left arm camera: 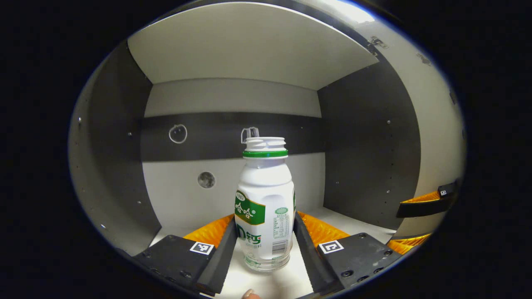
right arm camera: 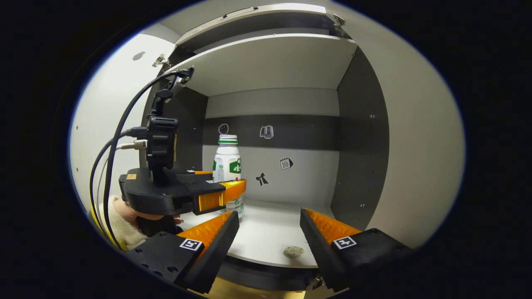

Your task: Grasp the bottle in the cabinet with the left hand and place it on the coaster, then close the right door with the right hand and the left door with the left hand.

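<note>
A white bottle (left arm camera: 264, 199) with a green neck ring and green label, cap off, stands upright on the cabinet's lower shelf (left arm camera: 270, 282). My left gripper (left arm camera: 264, 216) is open around it, one finger close along each side of its lower half; whether they touch is unclear. In the right gripper view the same bottle (right arm camera: 227, 160) stands at the left of the shelf with the left gripper (right arm camera: 226, 182) reaching round it, held by a hand (right arm camera: 124, 214) in a cream sleeve. My right gripper (right arm camera: 269, 216) hangs open in front of the shelf edge, holding nothing.
The cabinet has a shelf board (right arm camera: 266, 62) overhead and dark side walls. Both doors stand swung open: left door (right arm camera: 108, 104), right door (right arm camera: 419, 145). A small round grey patch (right arm camera: 294, 251) lies near the shelf's front edge. Cables (right arm camera: 120, 124) run up from the left gripper.
</note>
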Demonstrator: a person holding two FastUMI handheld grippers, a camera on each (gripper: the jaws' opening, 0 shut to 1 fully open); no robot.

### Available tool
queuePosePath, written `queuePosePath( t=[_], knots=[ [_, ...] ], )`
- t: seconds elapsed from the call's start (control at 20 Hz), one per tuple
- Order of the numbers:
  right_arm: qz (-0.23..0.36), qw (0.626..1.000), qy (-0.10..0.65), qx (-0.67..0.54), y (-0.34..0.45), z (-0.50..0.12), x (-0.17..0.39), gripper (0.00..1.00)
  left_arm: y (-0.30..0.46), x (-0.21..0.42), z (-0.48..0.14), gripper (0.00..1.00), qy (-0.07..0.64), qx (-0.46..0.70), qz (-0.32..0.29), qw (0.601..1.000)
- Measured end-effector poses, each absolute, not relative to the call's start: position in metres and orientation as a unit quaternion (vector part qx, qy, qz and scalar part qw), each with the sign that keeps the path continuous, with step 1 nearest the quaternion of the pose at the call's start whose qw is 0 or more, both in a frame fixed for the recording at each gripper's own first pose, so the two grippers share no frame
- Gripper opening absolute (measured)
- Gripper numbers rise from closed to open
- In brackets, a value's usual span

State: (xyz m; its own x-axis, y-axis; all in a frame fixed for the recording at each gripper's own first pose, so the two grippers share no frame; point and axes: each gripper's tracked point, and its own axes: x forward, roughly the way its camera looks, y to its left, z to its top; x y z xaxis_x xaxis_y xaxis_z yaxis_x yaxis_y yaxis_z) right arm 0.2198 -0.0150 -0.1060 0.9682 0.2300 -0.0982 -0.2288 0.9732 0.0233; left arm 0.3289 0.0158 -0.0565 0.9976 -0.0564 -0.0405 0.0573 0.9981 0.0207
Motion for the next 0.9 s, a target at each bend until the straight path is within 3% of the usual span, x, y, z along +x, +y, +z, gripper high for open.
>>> queuePosePath(
  t=[0.9],
  knots=[
    [0.155,0.988,-0.018,-0.003,0.035,-0.027,0.075,0.98,0.024,0.159,-0.008,0.77,-0.004,0.006,0.002,1.0]
  ],
)
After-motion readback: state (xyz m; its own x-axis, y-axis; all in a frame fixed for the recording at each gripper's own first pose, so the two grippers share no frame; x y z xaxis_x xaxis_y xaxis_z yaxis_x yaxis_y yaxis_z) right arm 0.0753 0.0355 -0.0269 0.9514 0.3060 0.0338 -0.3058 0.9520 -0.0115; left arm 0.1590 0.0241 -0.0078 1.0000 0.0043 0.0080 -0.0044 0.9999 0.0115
